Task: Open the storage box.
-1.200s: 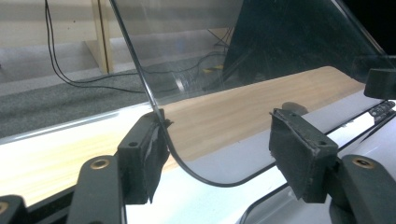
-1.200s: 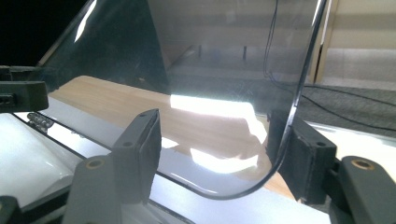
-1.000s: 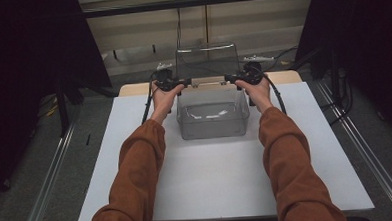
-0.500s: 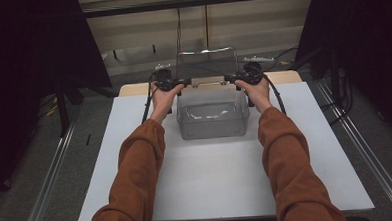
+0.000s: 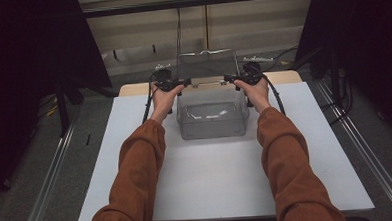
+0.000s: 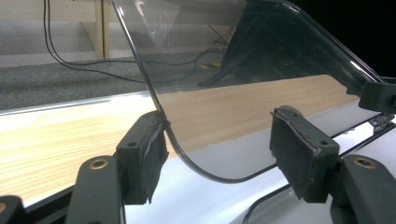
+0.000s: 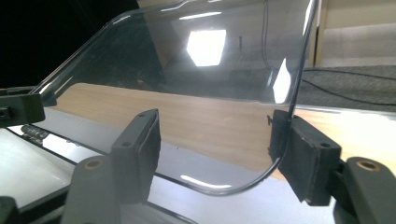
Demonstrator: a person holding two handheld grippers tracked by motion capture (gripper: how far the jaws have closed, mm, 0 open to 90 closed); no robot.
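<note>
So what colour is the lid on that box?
The lid is clear, colourless plastic; it shows best in the left gripper view.

Under it all, a white board (image 5: 222, 184) covering the wooden table (image 5: 133, 88), wood peeking out behind. Black cables (image 6: 93, 70) trailing over grey carpet beyond the table.

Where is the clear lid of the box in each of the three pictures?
High view: clear lid stands raised at top centre, behind the clear box.
Left gripper view: lid spans centre and right.
Right gripper view: lid spans centre and left.
Shared landmark: wooden strip.
</note>
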